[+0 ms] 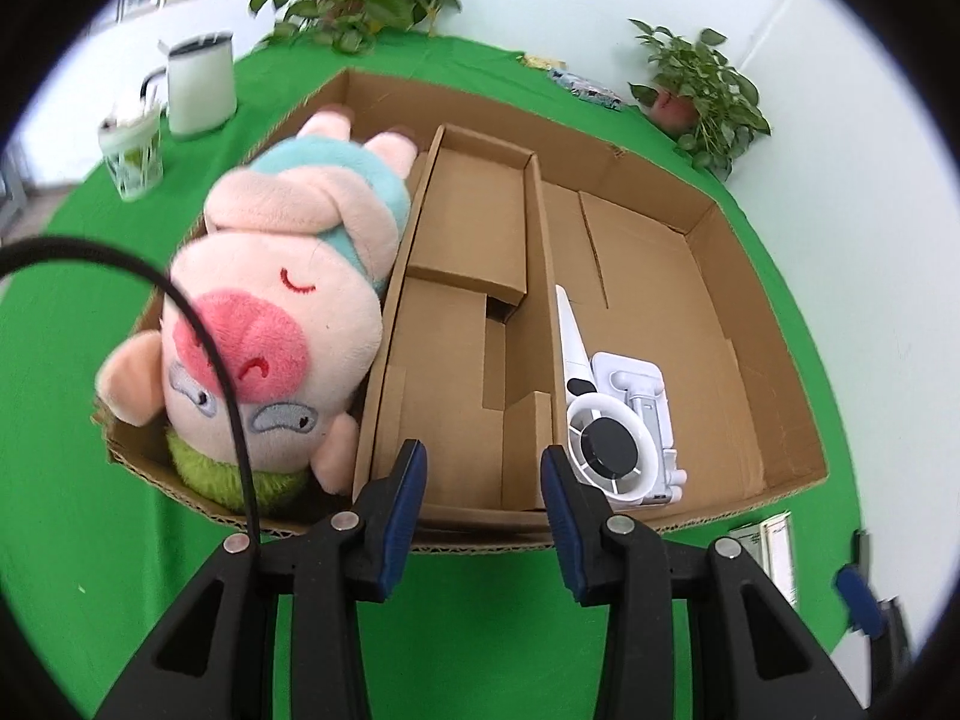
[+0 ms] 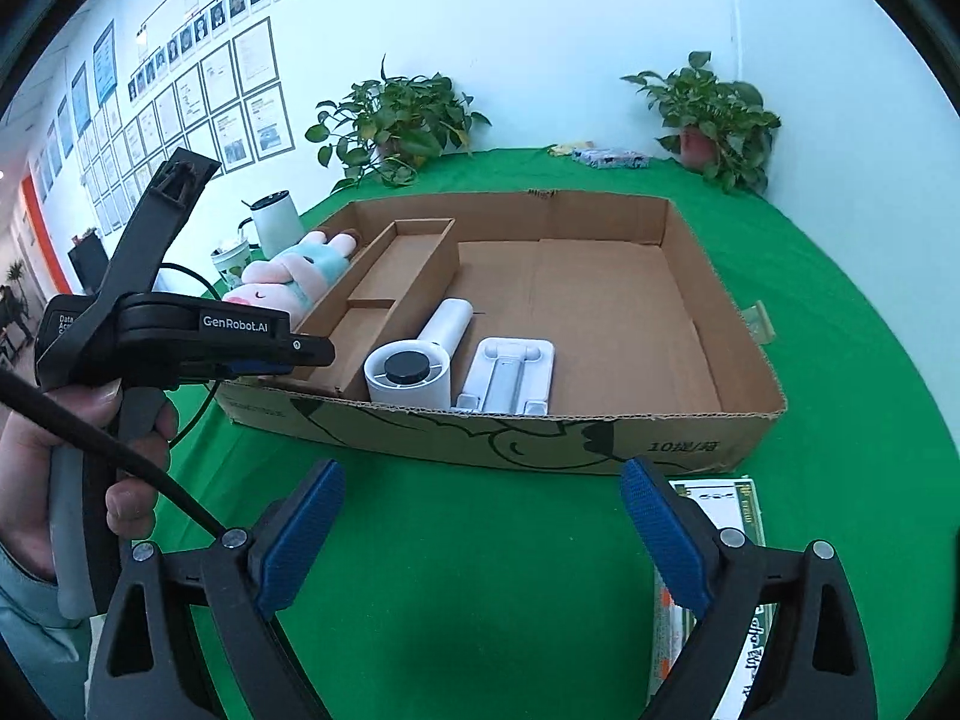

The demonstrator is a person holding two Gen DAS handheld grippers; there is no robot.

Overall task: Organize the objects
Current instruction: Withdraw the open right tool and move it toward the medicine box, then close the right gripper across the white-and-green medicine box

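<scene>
A shallow cardboard tray (image 2: 600, 456) lies on the green-covered bench (image 2: 450, 570) and serves as the landmark here. In its leftmost compartment a pink plush pig (image 1: 270, 312) in a pale blue garment lies on its back, its head toward the tray's near edge and resting on something fuzzy and green (image 1: 210, 474). Next to it runs a narrow cardboard divider section (image 2: 390, 282), holding nothing. Right of that divider, in the tray's large compartment and close to its near wall, a white handheld fan (image 2: 414, 354) lies flat, with a white folding stand (image 2: 510, 372) just beside it on the right. The remainder of that large compartment is bare cardboard.

Beyond the tray's left side stand a white kettle (image 1: 201, 84) and a glass cup (image 1: 132, 156). Behind the tray, two potted plants (image 2: 402, 120) sit against the wall, one at the left back and one at the right back corner. In front of the tray's right corner lies a printed packet (image 2: 720, 540).

The left tongs (image 1: 483, 480) hover over the tray's near wall at the divider section, jaws narrow with nothing between the pads. The right tongs (image 2: 480, 516) hang in front of the tray over the bench, jaws spread wide and empty.
</scene>
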